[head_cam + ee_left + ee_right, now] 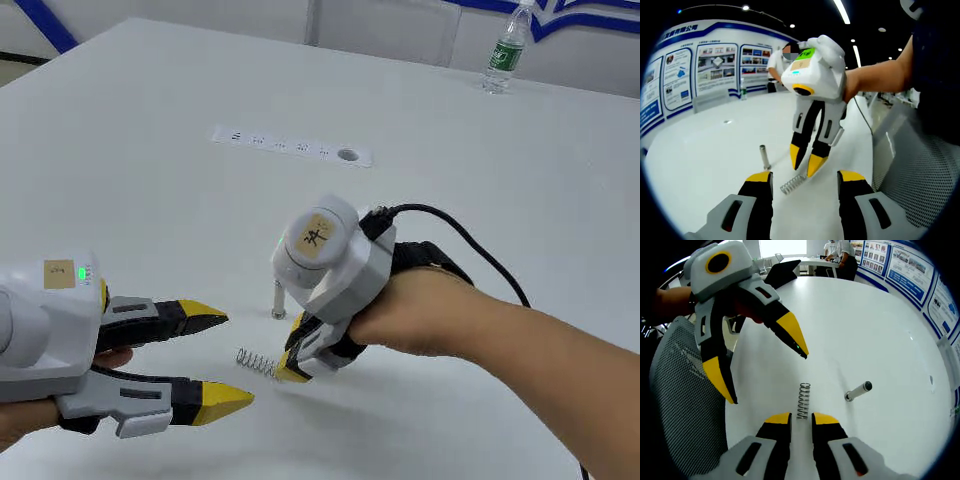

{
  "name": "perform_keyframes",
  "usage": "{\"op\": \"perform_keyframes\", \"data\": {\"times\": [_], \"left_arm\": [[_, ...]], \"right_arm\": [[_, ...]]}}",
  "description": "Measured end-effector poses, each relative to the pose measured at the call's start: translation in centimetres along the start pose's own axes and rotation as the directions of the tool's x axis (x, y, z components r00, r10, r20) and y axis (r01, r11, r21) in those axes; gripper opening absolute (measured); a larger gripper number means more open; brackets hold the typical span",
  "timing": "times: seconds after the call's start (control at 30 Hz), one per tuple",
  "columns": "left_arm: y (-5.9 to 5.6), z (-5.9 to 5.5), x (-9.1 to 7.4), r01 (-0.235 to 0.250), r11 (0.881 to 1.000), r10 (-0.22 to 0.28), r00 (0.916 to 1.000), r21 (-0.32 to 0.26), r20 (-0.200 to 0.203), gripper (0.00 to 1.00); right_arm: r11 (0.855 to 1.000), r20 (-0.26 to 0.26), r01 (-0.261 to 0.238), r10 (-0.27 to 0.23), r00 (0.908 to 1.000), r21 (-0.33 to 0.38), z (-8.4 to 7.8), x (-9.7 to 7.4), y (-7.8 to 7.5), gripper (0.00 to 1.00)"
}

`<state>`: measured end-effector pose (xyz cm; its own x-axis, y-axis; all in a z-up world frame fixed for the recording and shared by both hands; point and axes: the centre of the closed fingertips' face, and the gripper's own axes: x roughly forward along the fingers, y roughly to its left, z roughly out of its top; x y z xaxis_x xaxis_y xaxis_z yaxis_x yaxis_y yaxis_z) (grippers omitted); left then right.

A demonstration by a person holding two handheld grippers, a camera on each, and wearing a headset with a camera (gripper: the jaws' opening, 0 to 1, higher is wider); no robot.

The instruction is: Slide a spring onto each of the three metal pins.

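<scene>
The white table (150, 120) is being lit brightly and evenly from overhead, and the ceiling light strips (842, 11) are being blown out to pure white. Only faint, soft shadows are being cast beside the spring (256, 362), the upright pin (279, 298) and the right gripper (288, 370). Both gripper views are being bent strongly at the edges, and the wall posters (715, 65) are being rendered soft.

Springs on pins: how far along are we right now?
Nothing looks done: the pin stands bare on the table. In hand: the right gripper appears to pinch one end of the spring, which lies on the table. The left gripper is open and empty. Left: sliding this spring onto the pin, then the remaining pins.
</scene>
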<state>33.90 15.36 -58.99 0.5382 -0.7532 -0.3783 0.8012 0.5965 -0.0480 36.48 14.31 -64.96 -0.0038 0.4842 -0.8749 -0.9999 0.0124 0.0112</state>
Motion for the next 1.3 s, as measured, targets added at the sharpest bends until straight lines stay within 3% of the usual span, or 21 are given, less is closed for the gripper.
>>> {"op": "perform_keyframes", "data": {"times": [0.17,0.7,0.97,1.3], "left_arm": [[-0.1,-0.1,0.0,0.002,1.000,-0.002,1.0000,0.001,-0.004,0.53],[0.0,-0.4,0.0,0.002,1.000,-0.002,1.0000,0.002,-0.009,0.52],[-0.8,-0.5,0.7,0.034,0.999,-0.034,0.9991,0.017,-0.026,0.50],[-2.7,0.1,2.5,0.120,0.991,-0.118,0.9923,0.060,-0.039,0.46]], "right_arm": [[1.000,-0.033,0.001,-0.001,0.9994,-0.005,-0.7,0.9,0.0,0.17],[1.000,-0.038,0.004,-0.004,0.9993,0.006,-1.2,1.4,-0.1,0.12],[1.000,-0.035,-0.007,0.006,0.9994,-0.022,-1.7,-1.2,0.7,0.11],[0.996,-0.010,-0.033,0.032,0.9994,-0.086,-2.8,-5.8,2.1,0.11]]}}
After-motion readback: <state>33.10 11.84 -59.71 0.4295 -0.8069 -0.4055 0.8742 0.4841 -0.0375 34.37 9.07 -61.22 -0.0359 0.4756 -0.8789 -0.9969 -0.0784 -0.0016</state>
